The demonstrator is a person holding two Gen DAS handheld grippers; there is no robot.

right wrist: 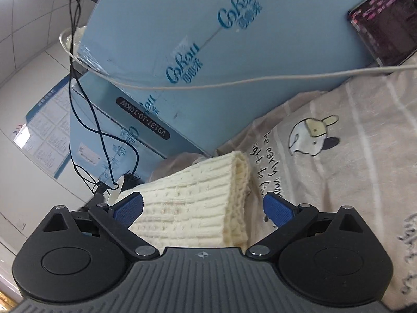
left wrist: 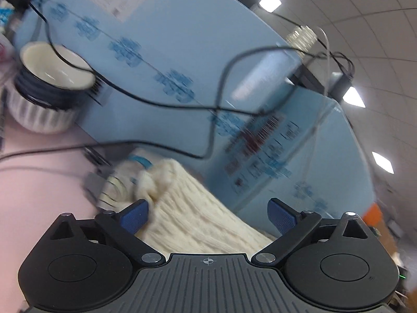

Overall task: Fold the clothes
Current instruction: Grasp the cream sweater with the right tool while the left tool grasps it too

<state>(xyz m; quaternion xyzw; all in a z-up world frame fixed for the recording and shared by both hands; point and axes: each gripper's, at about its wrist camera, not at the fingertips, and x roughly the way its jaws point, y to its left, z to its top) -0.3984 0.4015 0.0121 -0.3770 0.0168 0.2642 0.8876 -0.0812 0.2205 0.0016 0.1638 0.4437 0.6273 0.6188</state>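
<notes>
Grippers: two, each with two blue-padded fingers. Left gripper jaws stand wide apart; right gripper jaws likewise stand apart, gripping nothing. One cream knitted garment lies between the fingers of both grippers, on a printed cloth bearing one rabbit figure. In the right wrist view its long axis runs from the gripper body up and away, with the folded ribbed edge on the right. Two stacked bowls stand at upper left in the left view. Blue cartons stand behind the garment, with black cables draped across them.
</notes>
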